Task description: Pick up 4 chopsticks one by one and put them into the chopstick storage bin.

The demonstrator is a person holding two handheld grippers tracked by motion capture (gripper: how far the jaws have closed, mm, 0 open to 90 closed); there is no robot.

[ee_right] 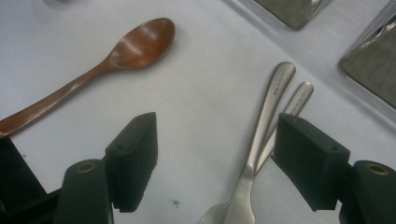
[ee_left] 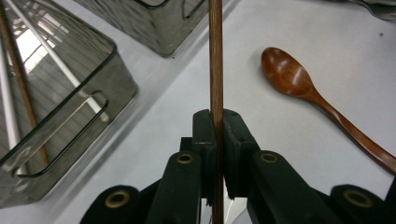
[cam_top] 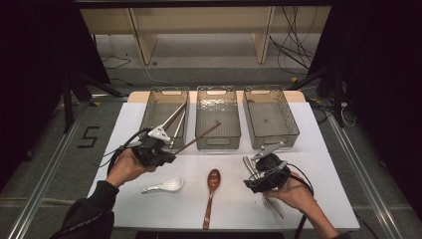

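Wooden chopstick [ee_left: 215, 60]: clamped between the closed jaws of the left tool [cam_top: 155, 148], lifted off the white bench [cam_top: 298, 199]. Long axis slanted, free end toward two o'clock in the high view, tip over the near rim of the middle bin [cam_top: 217, 130]. Step in hand, by judgement: carrying to a bin. Next move likely calls for swinging toward the left bin [cam_top: 149, 119] at twelve o'clock of the hand, already holding similar sticks [cam_top: 175, 119], then aligning lengthwise before release.

Right tool [cam_top: 263, 172]: jaws wide, nothing gripped, hovering over two metal forks [ee_right: 268, 112] lying side by side, handles toward one o'clock in the right gripper view.

Wooden spoon [cam_top: 211, 191] at bench centre; white ceramic spoon [cam_top: 163, 186] nearer the left hand. Right bin [cam_top: 271, 117] farthest right.
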